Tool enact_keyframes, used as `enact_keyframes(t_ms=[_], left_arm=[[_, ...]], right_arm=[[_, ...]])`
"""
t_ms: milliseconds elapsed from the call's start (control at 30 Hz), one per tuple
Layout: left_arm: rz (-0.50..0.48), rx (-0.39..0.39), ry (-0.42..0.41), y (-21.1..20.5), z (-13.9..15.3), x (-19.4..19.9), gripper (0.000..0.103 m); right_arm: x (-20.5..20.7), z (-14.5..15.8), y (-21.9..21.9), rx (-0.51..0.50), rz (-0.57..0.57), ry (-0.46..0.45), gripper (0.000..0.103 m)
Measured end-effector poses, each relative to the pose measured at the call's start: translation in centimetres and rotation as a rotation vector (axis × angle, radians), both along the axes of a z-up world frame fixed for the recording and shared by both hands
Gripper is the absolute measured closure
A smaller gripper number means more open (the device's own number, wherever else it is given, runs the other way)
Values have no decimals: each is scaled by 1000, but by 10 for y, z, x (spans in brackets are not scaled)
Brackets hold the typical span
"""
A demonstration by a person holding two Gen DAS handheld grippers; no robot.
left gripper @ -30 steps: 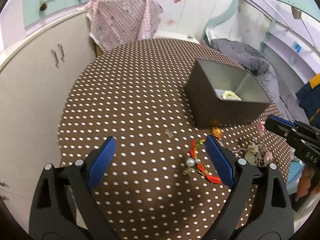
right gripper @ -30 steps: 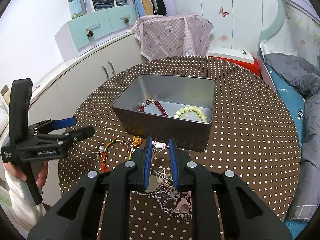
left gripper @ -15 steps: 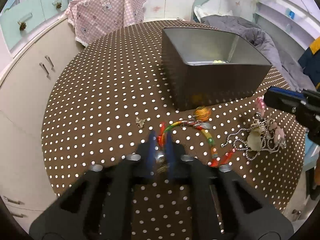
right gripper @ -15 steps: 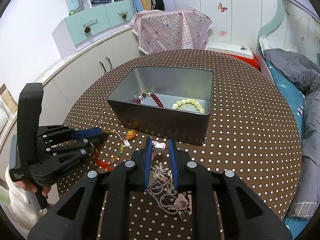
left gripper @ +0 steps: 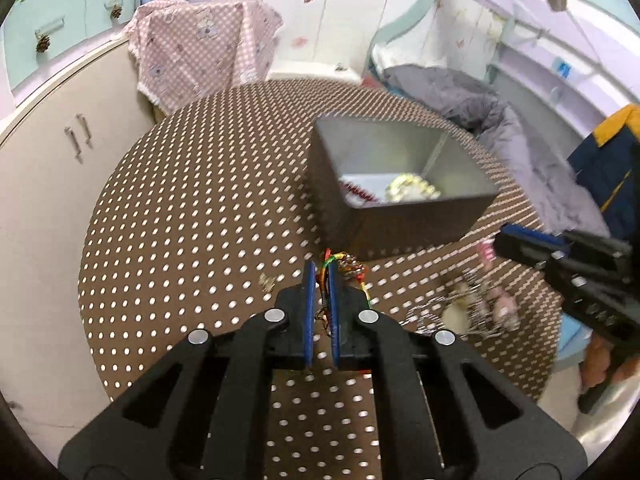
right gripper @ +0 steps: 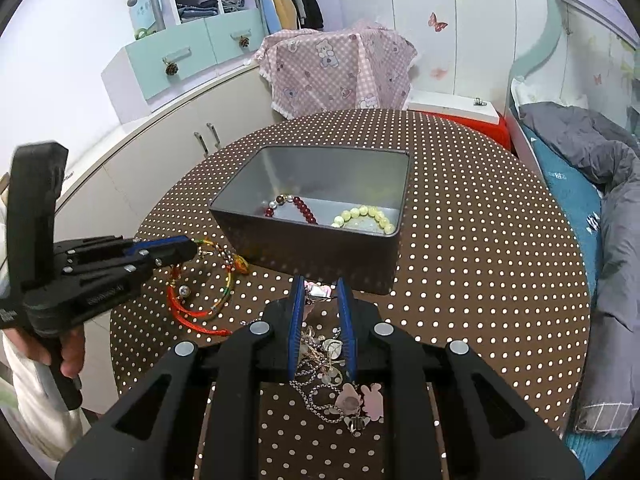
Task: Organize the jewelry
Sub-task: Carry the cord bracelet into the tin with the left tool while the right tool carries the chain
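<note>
A dark metal box (right gripper: pixel 320 248) (left gripper: pixel 400 216) stands on the dotted brown round table (right gripper: pixel 480 240). It holds a red bead bracelet (right gripper: pixel 302 208) and a pale green bead bracelet (right gripper: pixel 366 216). My left gripper (left gripper: pixel 321 270) (right gripper: pixel 192 248) is shut on a red and multicoloured cord bracelet (right gripper: pixel 208 296) (left gripper: pixel 340 264) and lifts one end off the table, left of the box. My right gripper (right gripper: pixel 322 284) hovers partly open over a silver chain necklace with pink charms (right gripper: pixel 336 376) (left gripper: pixel 472 312), in front of the box.
A small metal charm (left gripper: pixel 266 280) lies on the table left of my left gripper. White cabinets (right gripper: pixel 168 152) curve round the table's left. A chair under pink checked cloth (right gripper: pixel 336 68) stands behind. A bed with grey bedding (right gripper: pixel 592 184) is on the right.
My left gripper went from wide open to shut on the cord bracelet and has raised it toward the box. My right gripper stayed over the silver chain.
</note>
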State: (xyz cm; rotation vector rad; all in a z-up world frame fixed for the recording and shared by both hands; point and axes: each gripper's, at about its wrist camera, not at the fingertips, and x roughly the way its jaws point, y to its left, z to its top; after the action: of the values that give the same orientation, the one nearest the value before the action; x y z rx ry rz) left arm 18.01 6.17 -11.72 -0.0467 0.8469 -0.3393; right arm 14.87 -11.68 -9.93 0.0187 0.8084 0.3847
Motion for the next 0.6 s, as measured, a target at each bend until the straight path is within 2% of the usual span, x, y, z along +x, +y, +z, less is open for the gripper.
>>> enact_keyframes(t_ms=[600], left_arm=[[-30,-67,-137,-16,52,8,97]], right_arm=[[12,36,-5,0,-2,-118,88]])
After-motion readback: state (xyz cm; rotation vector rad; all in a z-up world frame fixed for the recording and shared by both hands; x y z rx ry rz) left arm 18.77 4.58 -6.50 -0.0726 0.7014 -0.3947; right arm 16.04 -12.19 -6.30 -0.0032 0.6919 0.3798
